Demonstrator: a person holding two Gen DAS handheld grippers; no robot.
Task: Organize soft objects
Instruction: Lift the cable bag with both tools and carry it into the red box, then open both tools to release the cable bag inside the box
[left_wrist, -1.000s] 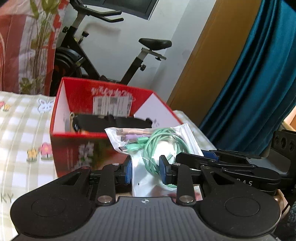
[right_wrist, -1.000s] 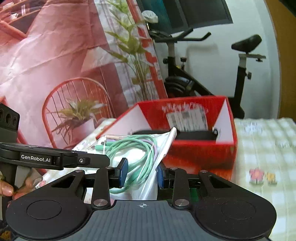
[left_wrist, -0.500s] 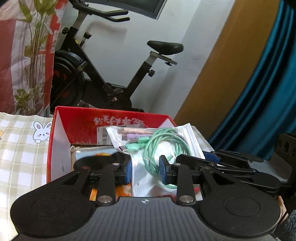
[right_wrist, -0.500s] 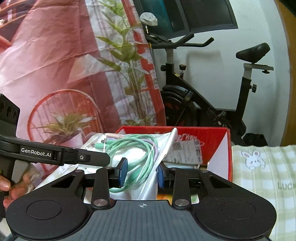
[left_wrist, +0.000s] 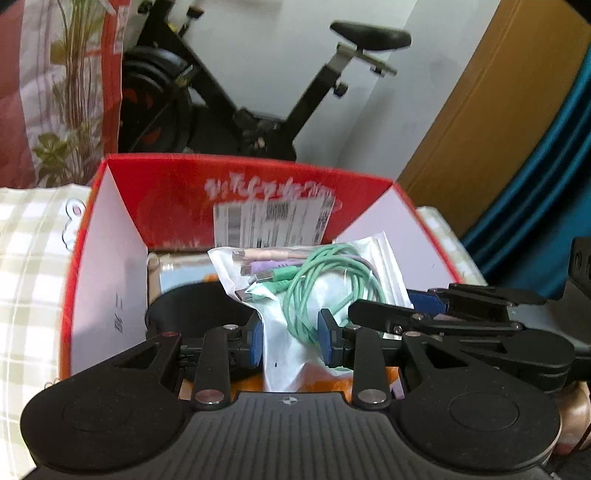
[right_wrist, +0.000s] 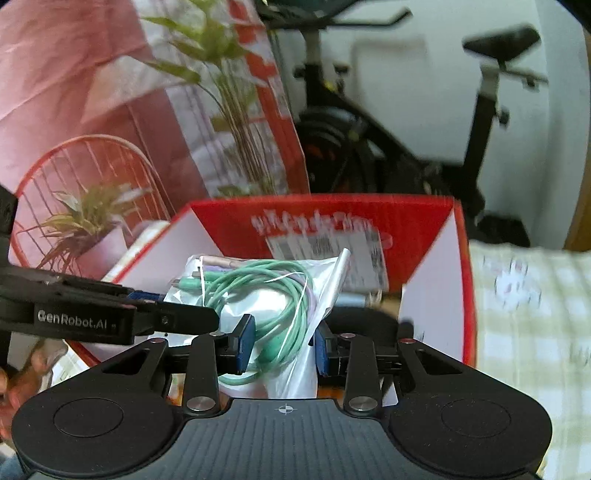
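Red box (left_wrist: 177, 192) sat open-topped on a checked cloth (left_wrist: 26, 258), w/ an exercise bike (left_wrist: 258, 92) behind it, well apart. Inside the box lay a dark round item (left_wrist: 195, 306) and a flat pale packet (left_wrist: 177, 269), both partly hidden, can't say what they were. The clear zip bag (left_wrist: 295, 354), holding a coiled green cable (left_wrist: 317, 288) plus pink and purple plug ends, hung over the box opening, above those contents, not yet resting on anything visible. Left gripper (left_wrist: 290, 341) had its jaws closed on the bag's lower part; right gripper (right_wrist: 282, 345) likewise had jaws pinched on the same bag from the other side, so both held one bag. Judgement: drop-off into the box looked like the step in hand. Risks: if one side let go before the other, the slick plastic could swing and catch the box wall, or tip out over the rim onto the cloth. Bag mouth near the zip strip (right_wrist: 338, 273) might not be sealed (can't tell), so a tilt could spill plugs. The two tools sat v. close together, so they could knock while opening.
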